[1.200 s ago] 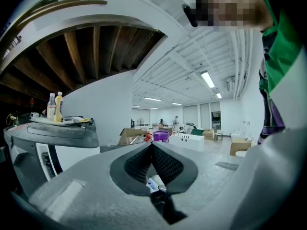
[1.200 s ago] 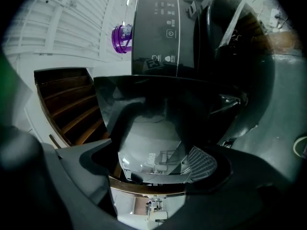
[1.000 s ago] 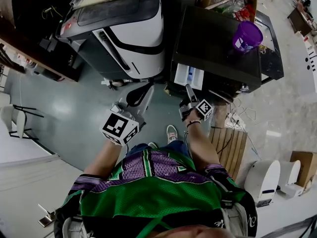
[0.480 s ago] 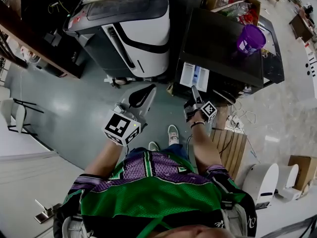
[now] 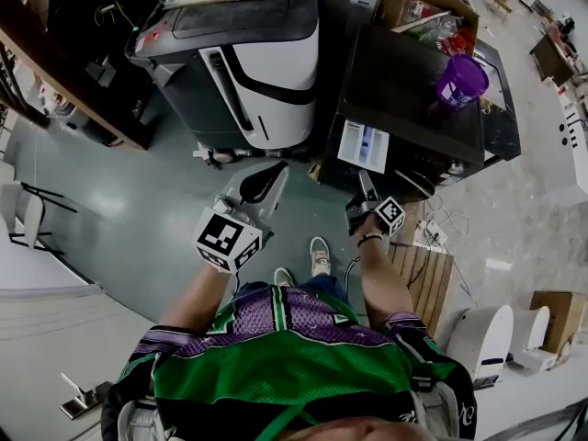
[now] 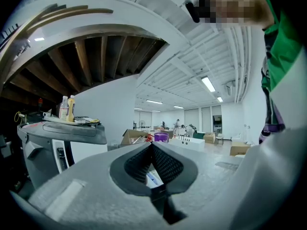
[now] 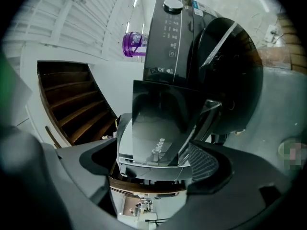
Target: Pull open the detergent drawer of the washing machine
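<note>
Currently: one drawer (image 5: 363, 145) out, gripped by right claw (image 5: 366, 178); left claw (image 5: 274, 169) closed.

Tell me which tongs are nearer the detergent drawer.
Right. The right tongs grip the front panel of the pulled-out detergent drawer. The left tongs are shut and empty, apart from it, off to its left.

Black washing machine (image 5: 404, 99) on teal floor (image 5: 129, 219)

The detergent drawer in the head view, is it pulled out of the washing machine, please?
Yes, the detergent drawer juts out of the washing machine, white compartments exposed, with the right claw at its front edge.
</note>
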### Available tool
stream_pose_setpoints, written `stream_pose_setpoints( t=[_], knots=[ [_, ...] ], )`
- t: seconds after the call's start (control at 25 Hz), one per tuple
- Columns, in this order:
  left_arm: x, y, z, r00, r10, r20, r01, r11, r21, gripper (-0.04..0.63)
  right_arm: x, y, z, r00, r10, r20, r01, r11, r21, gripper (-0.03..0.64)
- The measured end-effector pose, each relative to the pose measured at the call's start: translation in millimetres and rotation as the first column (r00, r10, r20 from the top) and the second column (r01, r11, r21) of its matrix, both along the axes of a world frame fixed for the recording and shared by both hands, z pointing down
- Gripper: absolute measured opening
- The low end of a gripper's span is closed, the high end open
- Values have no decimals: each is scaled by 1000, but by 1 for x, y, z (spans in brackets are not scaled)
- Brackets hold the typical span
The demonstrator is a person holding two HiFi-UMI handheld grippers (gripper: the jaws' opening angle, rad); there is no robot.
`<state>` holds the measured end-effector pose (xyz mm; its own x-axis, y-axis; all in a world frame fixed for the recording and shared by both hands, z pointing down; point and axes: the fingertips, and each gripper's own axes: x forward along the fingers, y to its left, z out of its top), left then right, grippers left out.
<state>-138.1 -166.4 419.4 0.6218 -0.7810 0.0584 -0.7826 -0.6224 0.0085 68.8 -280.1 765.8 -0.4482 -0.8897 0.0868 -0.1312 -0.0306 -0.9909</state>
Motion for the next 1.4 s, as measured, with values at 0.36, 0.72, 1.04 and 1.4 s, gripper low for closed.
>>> stream_pose_setpoints(
  t=[0.36, 0.72, 1.04, 1.4],
  knots=[
    [-23, 4, -1, 997, -34, -62, 34, 999, -3, 17, 22, 33, -27, 980, -28, -197, 28, 1000, 0, 457],
    [-18, -10, -9, 995, -65, -75, 66, 998, 13, 17, 60, 29, -72, 870, -62, -489, 101, 993, 54, 457],
    [3, -29, -24, 989, -101, -106, 104, 994, 24, 17, 78, 13, -135, 706, -60, -706, 233, 961, 152, 457],
    [35, -40, -36, 991, -108, -76, 111, 993, 33, 17, 72, 14, -229, 539, 14, -842, 382, 887, 260, 457]
  ],
)
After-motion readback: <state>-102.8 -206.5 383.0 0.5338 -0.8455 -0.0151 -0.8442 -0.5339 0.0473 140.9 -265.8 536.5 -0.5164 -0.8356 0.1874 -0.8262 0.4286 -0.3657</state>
